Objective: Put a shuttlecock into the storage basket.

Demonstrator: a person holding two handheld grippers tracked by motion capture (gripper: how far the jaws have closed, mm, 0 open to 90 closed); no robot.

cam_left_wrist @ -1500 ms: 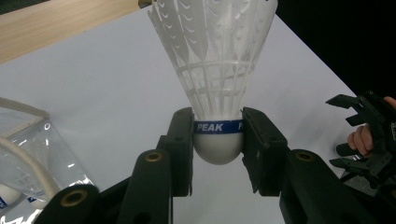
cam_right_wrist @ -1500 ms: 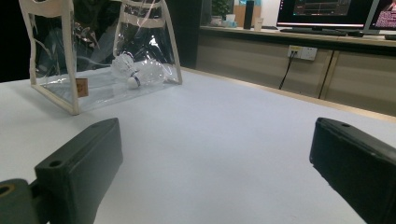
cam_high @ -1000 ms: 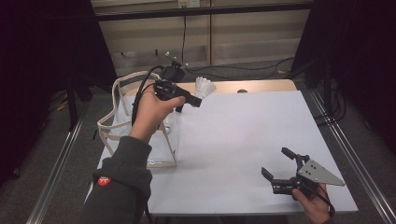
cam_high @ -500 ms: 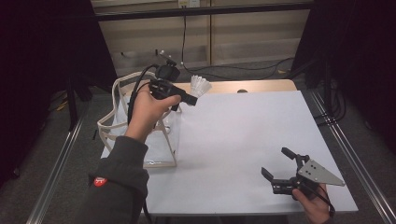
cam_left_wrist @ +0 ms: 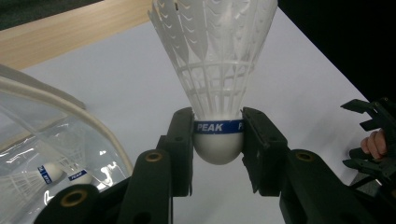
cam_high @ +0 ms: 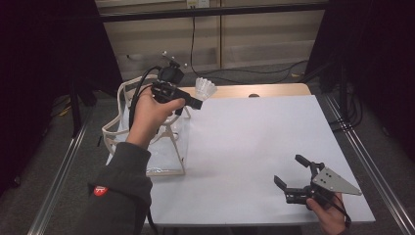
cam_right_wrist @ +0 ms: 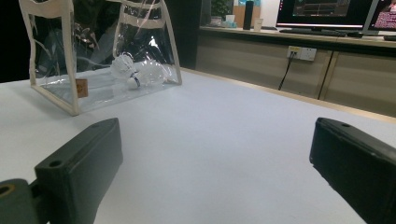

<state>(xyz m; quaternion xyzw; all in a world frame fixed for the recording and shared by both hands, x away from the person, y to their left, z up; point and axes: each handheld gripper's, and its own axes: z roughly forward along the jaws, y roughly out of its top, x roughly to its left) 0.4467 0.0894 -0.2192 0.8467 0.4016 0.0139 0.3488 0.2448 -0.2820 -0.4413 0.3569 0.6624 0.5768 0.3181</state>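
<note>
Object: white feathered-skirt plastic shuttlecock (cam_left_wrist: 215,79) with rounded cork base and blue "PEAK" band, held in the air over the far left corner of the white surface (cam_high: 254,147), just beside the clear plastic tote bag with cream trim (cam_high: 161,147).
Left gripper (cam_left_wrist: 217,144): clenched on the cork base, skirt pointing away from it.
Right gripper (cam_high: 293,176): released, jaws wide, resting near the near right corner.
Handling (judged): very light; skirt thin and crushable, cork firm.
Hold point: cork only, gently.
Bag contents: more shuttlecocks (cam_right_wrist: 135,70).

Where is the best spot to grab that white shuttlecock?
Probably the rounded cork base, pinched from two opposite sides at the blue band, as the left hand-held gripper does now. The base is firm and narrow; the flared feather skirt above looks fragile.
</note>
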